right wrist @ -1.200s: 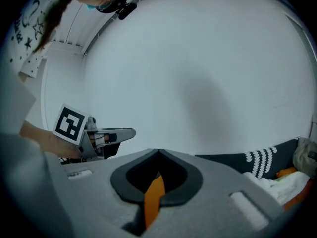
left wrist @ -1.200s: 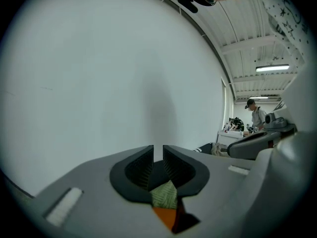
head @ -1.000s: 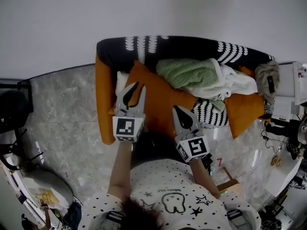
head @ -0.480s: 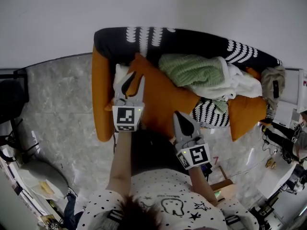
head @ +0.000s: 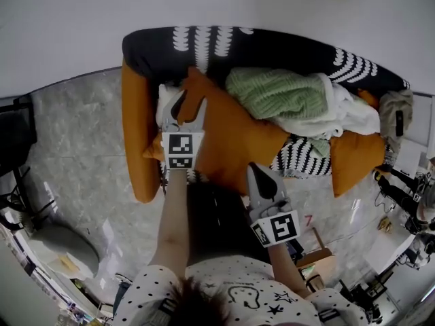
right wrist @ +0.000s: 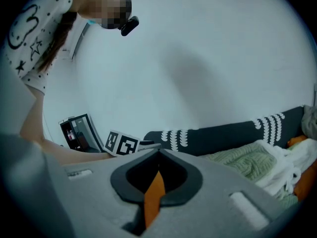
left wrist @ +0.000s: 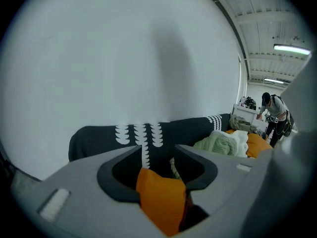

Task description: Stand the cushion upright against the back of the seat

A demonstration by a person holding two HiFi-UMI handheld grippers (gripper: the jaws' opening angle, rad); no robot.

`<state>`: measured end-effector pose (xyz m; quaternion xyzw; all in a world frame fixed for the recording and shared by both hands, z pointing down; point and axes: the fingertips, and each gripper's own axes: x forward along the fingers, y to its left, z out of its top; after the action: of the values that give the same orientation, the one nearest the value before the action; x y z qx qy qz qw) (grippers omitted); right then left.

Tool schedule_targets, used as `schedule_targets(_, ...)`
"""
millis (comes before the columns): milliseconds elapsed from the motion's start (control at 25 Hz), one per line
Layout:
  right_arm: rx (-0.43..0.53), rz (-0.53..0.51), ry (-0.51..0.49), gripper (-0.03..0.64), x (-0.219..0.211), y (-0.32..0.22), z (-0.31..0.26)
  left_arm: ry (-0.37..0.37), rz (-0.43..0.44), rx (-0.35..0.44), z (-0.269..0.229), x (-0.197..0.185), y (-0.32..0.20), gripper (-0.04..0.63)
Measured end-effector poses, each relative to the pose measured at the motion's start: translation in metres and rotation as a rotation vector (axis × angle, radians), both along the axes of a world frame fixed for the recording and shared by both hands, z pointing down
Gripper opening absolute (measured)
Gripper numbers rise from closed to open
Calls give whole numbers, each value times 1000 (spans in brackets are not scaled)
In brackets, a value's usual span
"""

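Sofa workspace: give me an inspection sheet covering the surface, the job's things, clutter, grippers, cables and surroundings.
surface: sofa, orange seat, dark patterned cover over its back.
job's things: orange cushion on the seat toward the left end, top corner near the back; how upright it stands cannot be told.
clutter: green blanket and white cloth piled to the right.
grippers: left gripper jaws apart, just been opening, cushion corner between them unpinched; right gripper shut on a thin fold of the cushion.
cables: nothing seen.
surroundings: pale wall, marbled floor, another person far off.
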<state>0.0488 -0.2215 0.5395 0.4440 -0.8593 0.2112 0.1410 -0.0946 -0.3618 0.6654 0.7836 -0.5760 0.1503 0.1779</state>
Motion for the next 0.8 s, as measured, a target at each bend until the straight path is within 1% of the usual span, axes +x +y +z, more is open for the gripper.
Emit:
schedule_targets(200,-36,15,-1,-5,4,8,19,1,-2,-70,36,3,-2,249)
schedule_targets(320,-54,27,11,-4,8,11,28,-1,1,-129,60,8,-2,258)
schedule_targets(400,-65,35,12,-5,11,12,35,-17,-9,-170,78,5,-5,270)
schedule_targets(560,-94,48,23,-5,20,17,48,-39,-61,-228,106,-2,-6,273)
schedule_targets(800,-144,68,11,-5,23,28,62,-70,-79,-282,123,1,-5,270)
